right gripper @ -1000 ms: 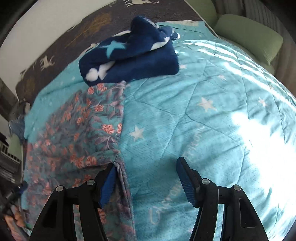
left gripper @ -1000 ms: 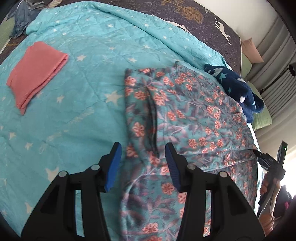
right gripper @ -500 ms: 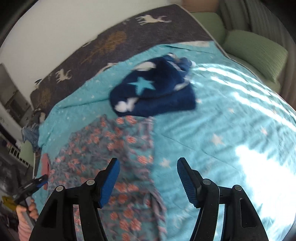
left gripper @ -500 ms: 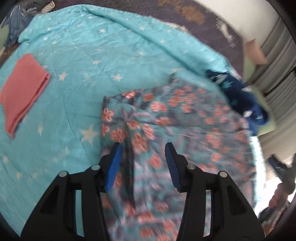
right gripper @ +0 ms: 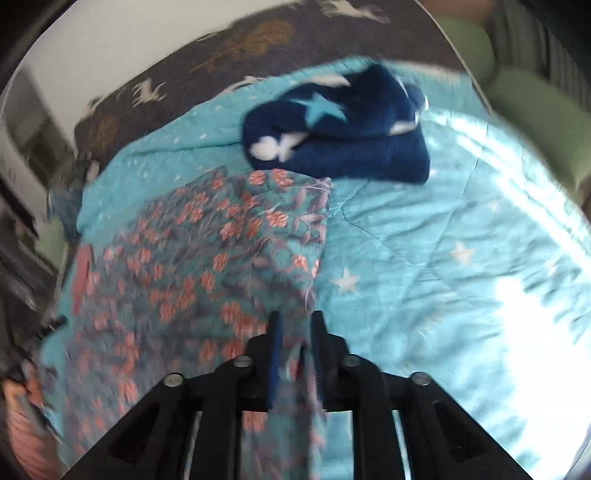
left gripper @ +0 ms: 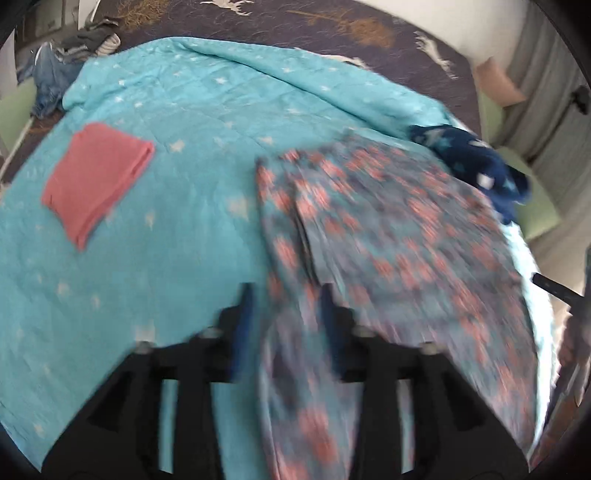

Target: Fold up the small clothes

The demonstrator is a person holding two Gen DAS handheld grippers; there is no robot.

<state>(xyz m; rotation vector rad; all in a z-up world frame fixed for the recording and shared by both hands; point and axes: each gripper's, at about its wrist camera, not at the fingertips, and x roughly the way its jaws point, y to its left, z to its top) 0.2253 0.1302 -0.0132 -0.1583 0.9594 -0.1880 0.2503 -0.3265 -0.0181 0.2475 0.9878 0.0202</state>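
Right at the near edge of the right wrist view, the right claw (right gripper: 295,332) has just been closing and its blue pads now pinch the right-hand hem of the floral garment (right gripper: 207,258), with the cloth bunched between them and running down past the fingers. In the left wrist view, the left claw (left gripper: 286,325) has just been opening wider; its jaws stand spread, a long fold of the same floral garment (left gripper: 388,236) passes between them, and the blur hides whether either pad touches it.

From both claws the garment stretches away over the turquoise quilt (left gripper: 192,206), which is dotted with pale stars and covers the bed. Its far edge lies just beside a dark blue fleece piece (right gripper: 340,129) with light stars and white patches, which sits folded on the quilt. Well apart to the left, a folded pink cloth (left gripper: 96,177) rests flat on the quilt. Beyond the quilt a dark bedspread (left gripper: 332,33) with deer and tree figures shows, with rumpled clothes (left gripper: 66,51) at its far left corner and green cushions (right gripper: 535,110) along the right side, near grey curtains.

The garment is thin, teal-grey, printed with coral flowers and leafy sprigs, and lies doubled, with a lengthwise crease near its left edge.
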